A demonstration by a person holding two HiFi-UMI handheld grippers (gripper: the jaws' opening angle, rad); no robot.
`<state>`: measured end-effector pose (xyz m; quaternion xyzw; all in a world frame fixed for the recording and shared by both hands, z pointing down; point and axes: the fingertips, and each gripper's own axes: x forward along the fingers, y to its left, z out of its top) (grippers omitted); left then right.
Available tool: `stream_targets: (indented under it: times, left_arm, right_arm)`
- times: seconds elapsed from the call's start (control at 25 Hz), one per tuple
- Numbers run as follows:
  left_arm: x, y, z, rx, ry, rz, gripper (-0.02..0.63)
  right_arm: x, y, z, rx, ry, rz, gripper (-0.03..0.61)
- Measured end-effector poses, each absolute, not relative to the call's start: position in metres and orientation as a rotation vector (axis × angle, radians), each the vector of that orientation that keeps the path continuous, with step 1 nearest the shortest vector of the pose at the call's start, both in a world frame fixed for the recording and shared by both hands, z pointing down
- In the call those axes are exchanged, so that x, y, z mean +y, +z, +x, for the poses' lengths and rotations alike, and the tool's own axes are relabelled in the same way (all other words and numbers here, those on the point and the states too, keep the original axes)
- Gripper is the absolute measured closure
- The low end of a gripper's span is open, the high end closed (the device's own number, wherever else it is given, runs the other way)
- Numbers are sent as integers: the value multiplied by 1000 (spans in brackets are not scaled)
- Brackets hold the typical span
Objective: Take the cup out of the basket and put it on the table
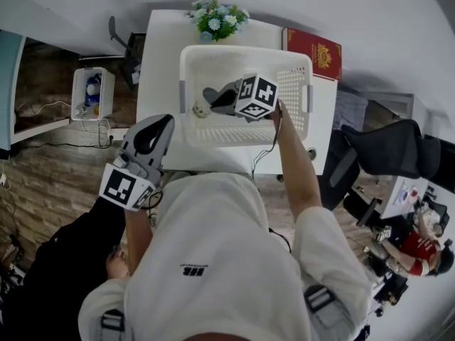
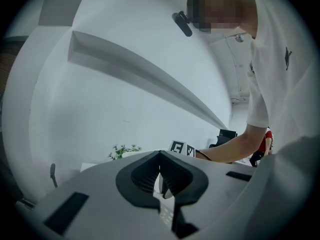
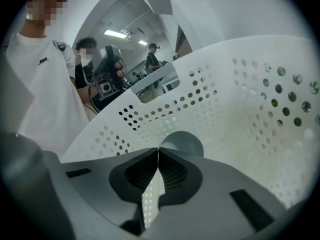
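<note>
Inside the basket (image 1: 298, 68), right gripper (image 1: 211, 96) is pinched on the cup (image 1: 201, 109) rim, near the basket's left wall. Thin edge grip: the cup could swing, clip that wall and slip out. Left gripper (image 1: 166, 121) is closed and empty, outside the basket's left-front corner.

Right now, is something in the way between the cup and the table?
Yes, the basket wall. The cup sits inside the basket, pinched by the right gripper, so it must go up over the rim to reach the bare table beside it. Nothing else seems to block it.
</note>
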<state>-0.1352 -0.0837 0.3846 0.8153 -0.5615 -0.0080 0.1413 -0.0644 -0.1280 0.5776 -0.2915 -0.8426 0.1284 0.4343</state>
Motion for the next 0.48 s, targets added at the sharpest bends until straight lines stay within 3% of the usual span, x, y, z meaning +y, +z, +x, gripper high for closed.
stream_targets:
  times: [0.48]
  left_arm:
    - [-85,380,-121,-1515,-24,2446,604]
  right_arm:
    - [-128,535,-61,-2265,301,-585,558]
